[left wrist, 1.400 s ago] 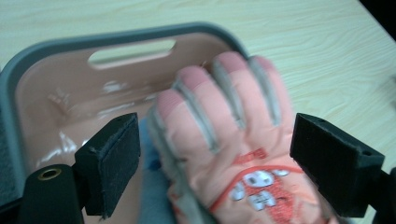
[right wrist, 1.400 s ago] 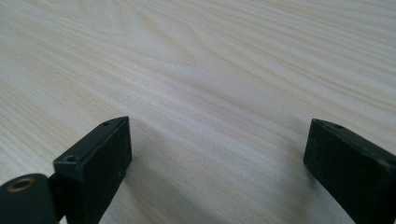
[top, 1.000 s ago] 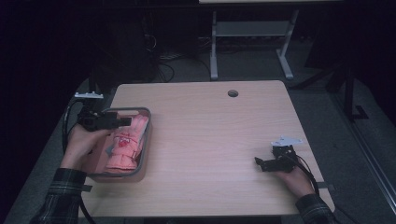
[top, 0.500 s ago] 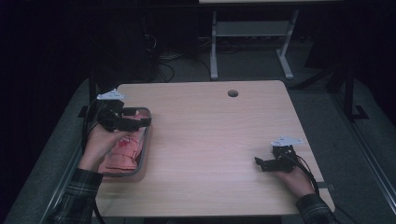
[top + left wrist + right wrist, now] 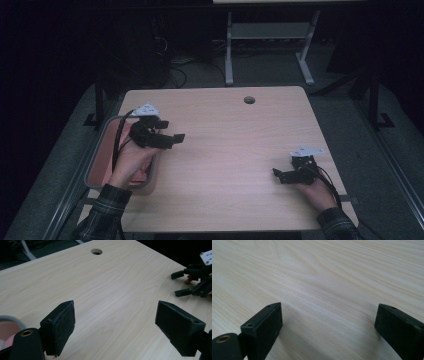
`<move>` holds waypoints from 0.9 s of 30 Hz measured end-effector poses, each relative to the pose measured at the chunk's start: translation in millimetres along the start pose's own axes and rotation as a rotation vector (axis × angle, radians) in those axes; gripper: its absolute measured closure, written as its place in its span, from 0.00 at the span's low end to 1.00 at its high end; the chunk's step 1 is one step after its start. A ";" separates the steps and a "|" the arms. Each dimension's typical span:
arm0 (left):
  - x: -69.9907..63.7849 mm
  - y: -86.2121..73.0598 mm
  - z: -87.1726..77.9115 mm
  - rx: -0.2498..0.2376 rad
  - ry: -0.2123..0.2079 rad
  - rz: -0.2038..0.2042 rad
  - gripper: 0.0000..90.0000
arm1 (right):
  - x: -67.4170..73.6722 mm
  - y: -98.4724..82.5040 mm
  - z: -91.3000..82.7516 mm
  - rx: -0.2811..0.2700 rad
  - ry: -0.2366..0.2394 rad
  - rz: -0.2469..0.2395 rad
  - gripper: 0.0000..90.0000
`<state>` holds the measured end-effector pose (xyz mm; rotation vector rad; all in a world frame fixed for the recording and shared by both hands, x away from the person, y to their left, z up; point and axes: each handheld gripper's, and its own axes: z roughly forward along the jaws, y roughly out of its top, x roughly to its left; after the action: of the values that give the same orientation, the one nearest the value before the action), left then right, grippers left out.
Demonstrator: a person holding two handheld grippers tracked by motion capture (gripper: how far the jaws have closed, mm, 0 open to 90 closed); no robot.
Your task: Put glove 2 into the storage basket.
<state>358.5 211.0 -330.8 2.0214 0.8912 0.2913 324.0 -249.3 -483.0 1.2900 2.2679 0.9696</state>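
Left gripper: jaws spread wide, nothing between them; held above the table's left part, just past the right rim of the tray, pointing toward table centre. In left gripper view, same gripper over bare wood, grey tray rim at lower left corner, pink inside it. Tray: grey-rimmed, pink contents, at the table's left edge, partly under the left hand; contents too blurred to name. Right gripper: jaws wide apart, empty, low over the table near the right front corner, well apart from the tray. In right gripper view, bare wood grain between jaws. Wooden table: round cable hole near far edge.
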 end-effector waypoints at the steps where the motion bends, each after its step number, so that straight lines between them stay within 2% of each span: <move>1: -3.1 -0.3 2.5 0.001 -0.003 0.000 0.18 | 0.0 0.0 0.0 0.000 0.000 0.000 0.08; 11: -37.1 -5.4 29.8 -0.006 -0.039 0.035 0.18 | 0.0 0.0 0.0 0.000 0.000 0.000 0.08; 14: -47.4 -8.2 38.4 0.005 -0.041 0.062 0.18 | 0.0 0.0 0.0 0.000 0.000 0.001 0.08; 18: -62.4 -15.0 53.2 0.032 -0.066 0.083 0.18 | -0.1 0.0 0.0 0.000 0.000 -0.001 0.08; 27: -75.2 -32.1 77.0 0.068 -0.076 0.125 0.18 | -0.1 0.0 0.0 0.000 0.000 -0.001 0.08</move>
<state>328.4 121.8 -392.0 2.1409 0.7381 0.2548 324.0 -249.4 -483.0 1.2887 2.2678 0.9694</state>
